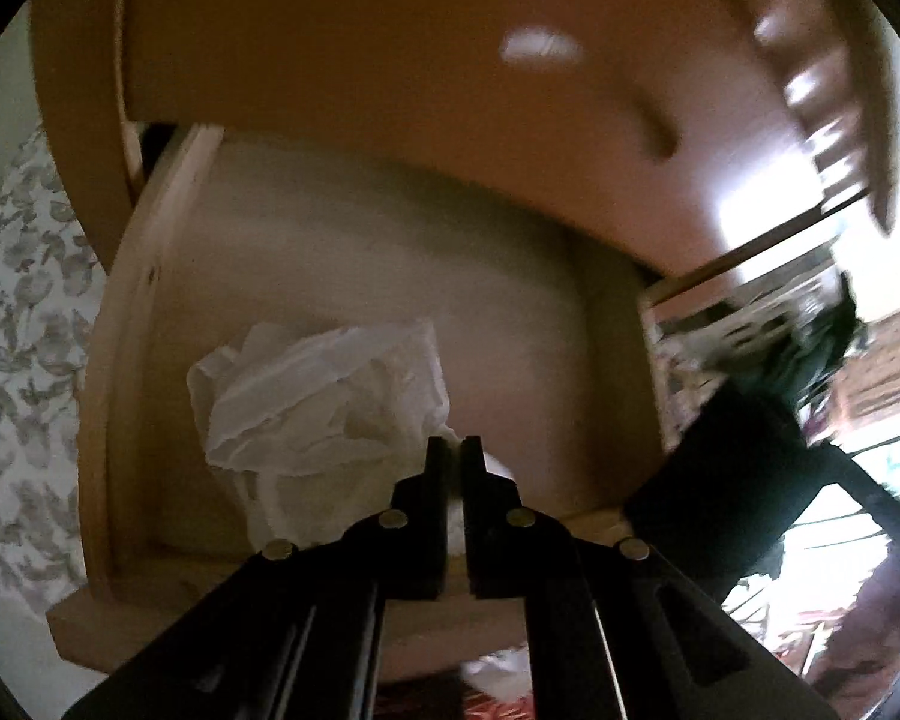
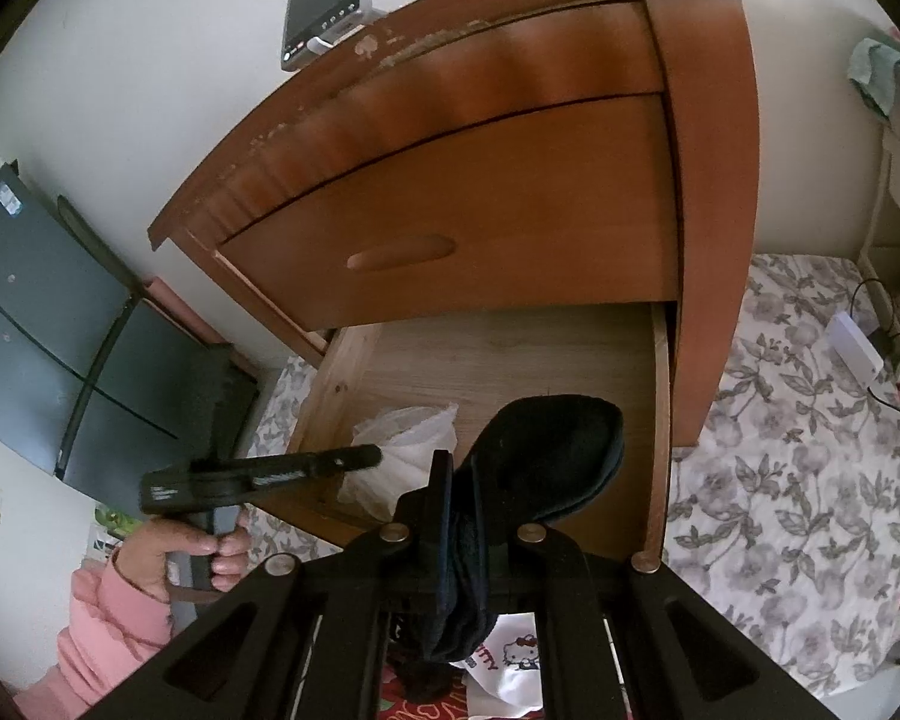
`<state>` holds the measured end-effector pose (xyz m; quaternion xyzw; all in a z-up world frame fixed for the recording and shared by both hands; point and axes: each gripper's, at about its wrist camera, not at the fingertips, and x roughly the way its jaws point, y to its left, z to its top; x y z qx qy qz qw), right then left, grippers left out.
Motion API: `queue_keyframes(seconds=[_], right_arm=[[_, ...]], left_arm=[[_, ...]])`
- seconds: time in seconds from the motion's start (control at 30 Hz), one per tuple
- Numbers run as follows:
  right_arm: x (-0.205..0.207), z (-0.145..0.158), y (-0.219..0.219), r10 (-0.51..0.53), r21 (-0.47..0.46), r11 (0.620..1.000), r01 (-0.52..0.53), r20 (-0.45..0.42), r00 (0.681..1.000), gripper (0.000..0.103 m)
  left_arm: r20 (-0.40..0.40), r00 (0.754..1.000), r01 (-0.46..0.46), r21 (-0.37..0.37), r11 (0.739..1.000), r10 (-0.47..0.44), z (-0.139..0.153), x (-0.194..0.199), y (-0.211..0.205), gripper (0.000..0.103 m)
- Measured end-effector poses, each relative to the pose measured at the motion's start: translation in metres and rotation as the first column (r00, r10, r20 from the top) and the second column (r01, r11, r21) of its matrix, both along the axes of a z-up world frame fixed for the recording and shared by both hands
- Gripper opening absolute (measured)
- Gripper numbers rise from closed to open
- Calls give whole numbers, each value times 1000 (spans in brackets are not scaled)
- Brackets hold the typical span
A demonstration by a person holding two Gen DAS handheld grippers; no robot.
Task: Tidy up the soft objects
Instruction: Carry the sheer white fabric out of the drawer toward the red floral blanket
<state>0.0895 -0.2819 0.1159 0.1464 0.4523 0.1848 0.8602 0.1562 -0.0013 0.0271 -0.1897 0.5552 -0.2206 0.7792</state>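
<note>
Floral bedding surrounds a brown dresser whose bottom drawer stands pulled out; a crumpled white cloth lies in the drawer's near-left part. Right gripper, over the drawer's front edge, is pinched on a dark sock whose long axis runs forward over the drawer's right half; left gripper is nearer the cloth, jaws pressed together just at its near edge, apparently with nothing gripped. Only the right view shows the hand in a pink sleeve; the left view is blurred at right.
</note>
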Motion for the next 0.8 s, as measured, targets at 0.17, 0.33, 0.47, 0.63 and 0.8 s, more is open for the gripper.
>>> queue_keyframes(seconds=[0.17, 0.33, 0.47, 0.63, 0.8], right_arm=[[-3, 4, 0, -3, 4, 1000, 3, 8, 1000, 7], [-10, 17, 3, 1, 10, 1000, -2, 37, 999, 7], [-18, 32, 4, 6, 19, 1000, -7, 75, 997, 7], [-32, 52, 3, 7, 34, 999, -12, 122, 993, 6], [-52, 81, 3, 18, 50, 998, -28, 201, 979, 1]], left_arm=[[70, 997, -29, -90, 995, 35, 28, -8, 12, 3], [187, 982, -2, -160, 987, 32, 76, -18, 16, 3], [294, 955, 23, -192, 981, 36, 118, -39, 25, 3], [409, 912, 53, -221, 974, 43, 165, -67, 29, 3], [515, 856, 91, -227, 970, 40, 208, -93, 25, 3]])
